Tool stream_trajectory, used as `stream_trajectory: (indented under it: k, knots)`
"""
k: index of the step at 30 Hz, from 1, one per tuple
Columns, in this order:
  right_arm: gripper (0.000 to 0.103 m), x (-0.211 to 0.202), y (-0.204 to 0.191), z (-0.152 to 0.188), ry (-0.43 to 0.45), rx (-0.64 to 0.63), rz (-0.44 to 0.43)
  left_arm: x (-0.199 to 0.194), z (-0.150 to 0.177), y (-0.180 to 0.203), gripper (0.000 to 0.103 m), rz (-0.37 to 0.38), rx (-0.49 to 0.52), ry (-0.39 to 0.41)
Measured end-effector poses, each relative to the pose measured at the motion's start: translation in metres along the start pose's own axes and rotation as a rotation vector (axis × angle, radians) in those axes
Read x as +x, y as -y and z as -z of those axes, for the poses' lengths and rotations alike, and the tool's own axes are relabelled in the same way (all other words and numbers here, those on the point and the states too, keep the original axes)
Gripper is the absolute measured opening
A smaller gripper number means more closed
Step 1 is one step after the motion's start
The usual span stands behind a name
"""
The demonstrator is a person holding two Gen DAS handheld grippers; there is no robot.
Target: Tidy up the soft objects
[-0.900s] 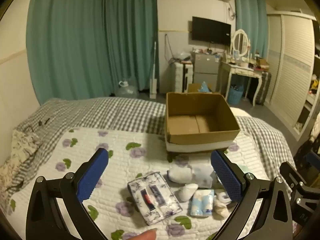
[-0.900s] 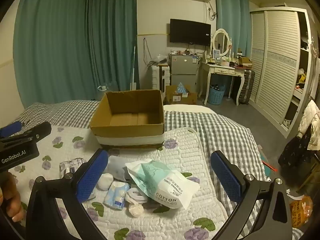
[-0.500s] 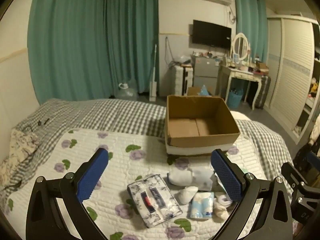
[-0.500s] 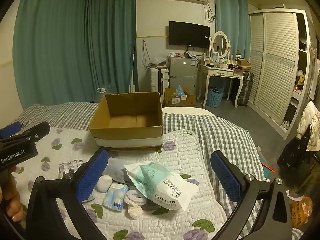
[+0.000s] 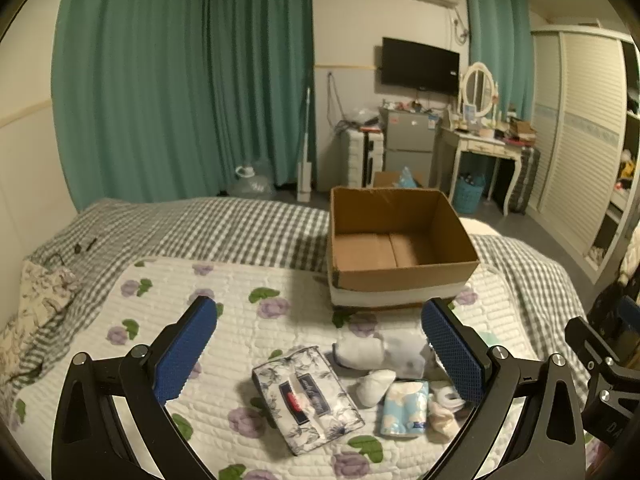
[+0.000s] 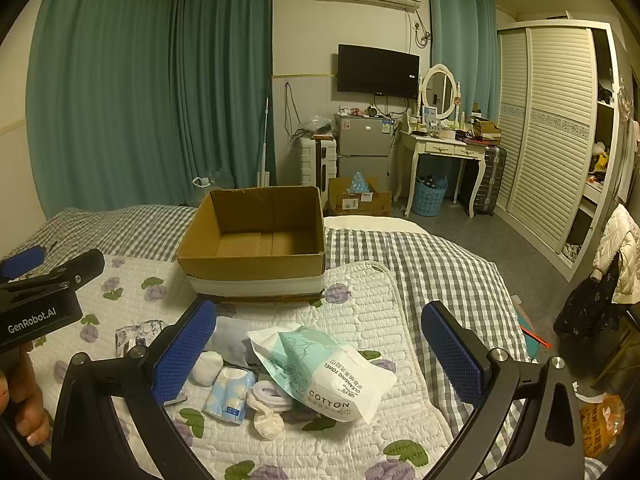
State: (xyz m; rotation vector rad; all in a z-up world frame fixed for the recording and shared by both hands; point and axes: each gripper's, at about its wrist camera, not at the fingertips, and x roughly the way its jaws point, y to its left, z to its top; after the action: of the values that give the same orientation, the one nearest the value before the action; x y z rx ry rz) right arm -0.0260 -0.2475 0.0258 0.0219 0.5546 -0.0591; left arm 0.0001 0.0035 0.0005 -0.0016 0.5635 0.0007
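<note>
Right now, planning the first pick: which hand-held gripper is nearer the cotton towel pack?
Right. The pack lies between the right hand-held gripper's open fingers; the left is over the floral tissue box beside it.

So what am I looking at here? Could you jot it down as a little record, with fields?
place: bedroom, on a bed with a floral quilt
container: cardboard box, open, nothing visible inside
soft items: floral tissue pack, blue tissue pack, cotton towel bag, rolled white socks, white folded cloth, all lying loose on the quilt in front of the box
left gripper: open, holding nothing
right gripper: open, holding nothing
progress: nothing boxed yet
</note>
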Motion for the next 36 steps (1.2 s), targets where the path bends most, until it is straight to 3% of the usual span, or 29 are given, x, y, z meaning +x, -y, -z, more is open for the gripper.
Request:
stream_trajectory:
  k: [36]
  knots:
    - [0.103, 0.0014, -0.0029, 0.0038, 0.007, -0.002, -0.002, 0.0037, 0.0037, 0.0038, 0.103, 0.012, 0.009, 0.0]
